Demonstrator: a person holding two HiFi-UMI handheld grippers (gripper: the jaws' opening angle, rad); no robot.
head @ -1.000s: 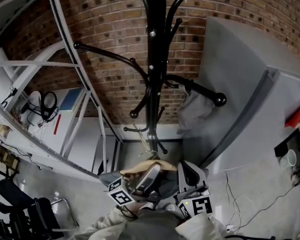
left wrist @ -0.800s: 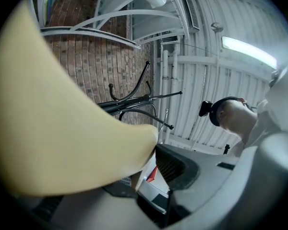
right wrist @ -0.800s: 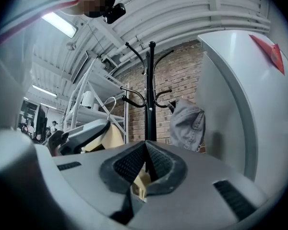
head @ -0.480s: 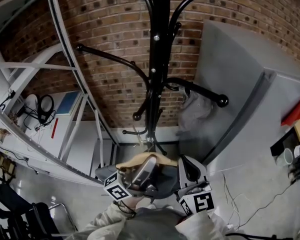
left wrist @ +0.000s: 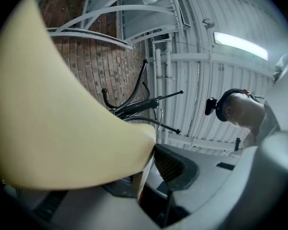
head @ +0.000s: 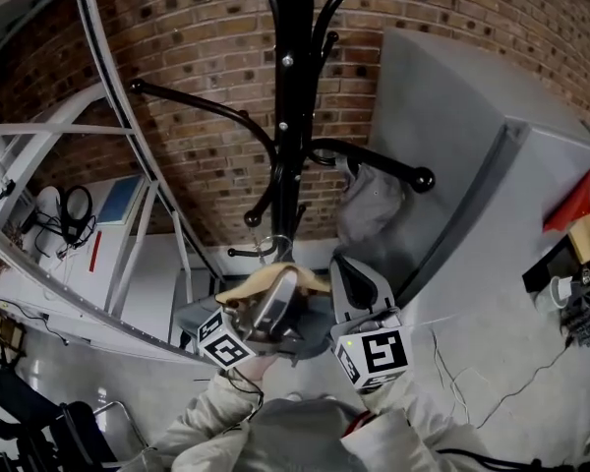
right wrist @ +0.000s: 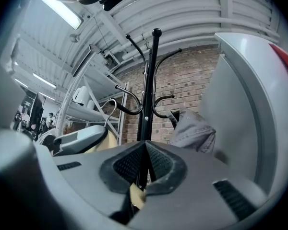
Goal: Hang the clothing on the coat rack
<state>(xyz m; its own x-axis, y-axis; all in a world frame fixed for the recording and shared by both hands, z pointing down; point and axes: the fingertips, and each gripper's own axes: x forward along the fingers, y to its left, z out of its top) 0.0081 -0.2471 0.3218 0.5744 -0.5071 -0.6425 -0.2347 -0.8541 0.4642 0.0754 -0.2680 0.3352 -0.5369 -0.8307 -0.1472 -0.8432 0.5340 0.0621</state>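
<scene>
No legible text, label, brand or number in any view. Cubes on the left gripper (head: pixel 280 293) and right gripper (head: pixel 349 278) bear only black-and-white square marker patterns, not lettering.

Workshop-like hall, brick wall (head: pixel 206 165), white steel framing (head: pixel 49 129), corrugated roof (right wrist: pixel 192 8)

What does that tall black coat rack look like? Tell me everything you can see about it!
The coat rack is a tall, shiny black pole, probably metal, standing upright in front of the brick wall. Curved arms branch off it at different heights, each ending in a round knob. A grey garment hangs from one arm on the right; the other arms in view are bare. Its foot cannot be seen.
</scene>
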